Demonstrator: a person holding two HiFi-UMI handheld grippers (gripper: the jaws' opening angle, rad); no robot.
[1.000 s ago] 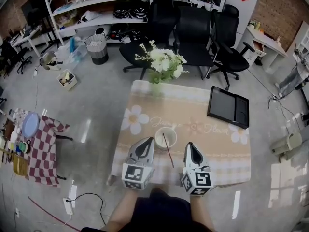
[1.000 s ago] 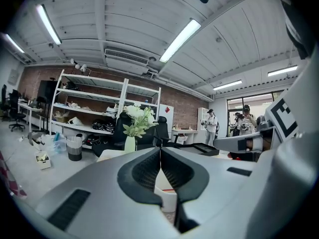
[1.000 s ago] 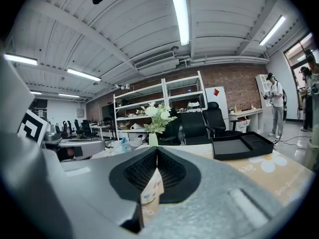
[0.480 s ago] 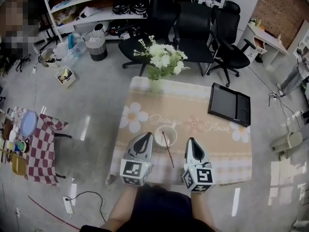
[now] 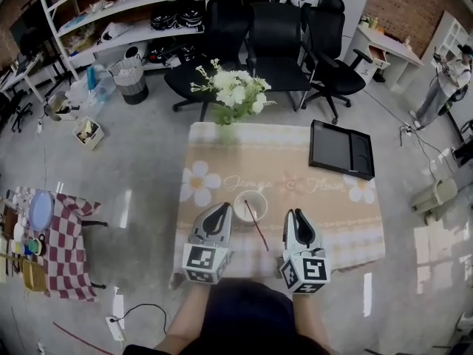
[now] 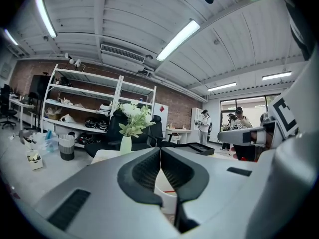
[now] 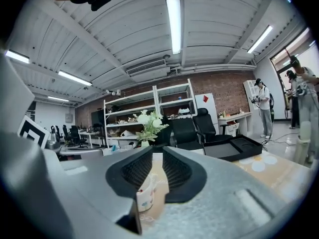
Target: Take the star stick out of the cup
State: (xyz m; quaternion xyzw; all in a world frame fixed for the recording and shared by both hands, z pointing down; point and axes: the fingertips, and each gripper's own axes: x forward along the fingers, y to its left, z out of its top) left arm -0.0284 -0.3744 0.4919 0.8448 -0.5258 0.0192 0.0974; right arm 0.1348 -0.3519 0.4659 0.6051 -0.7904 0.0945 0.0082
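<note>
Now the thin red star stick (image 5: 257, 229) leans from the cup (image 5: 237, 201) toward the near edge of the desk (image 5: 310, 170); left hand-held gripper (image 5: 221, 208) clenched empty, right hand-held gripper (image 5: 296, 215) just opening, empty.

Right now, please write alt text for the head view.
White cup with a red stick on a floral tablecloth, between the shut left hand-held gripper and the right hand-held gripper, whose empty jaws have just been opening.

Office/lab space, brick wall (image 5: 403, 2), shelving (image 5: 111, 21) w/ gear, office chairs (image 5: 273, 39), desks (image 5: 386, 44)
</note>
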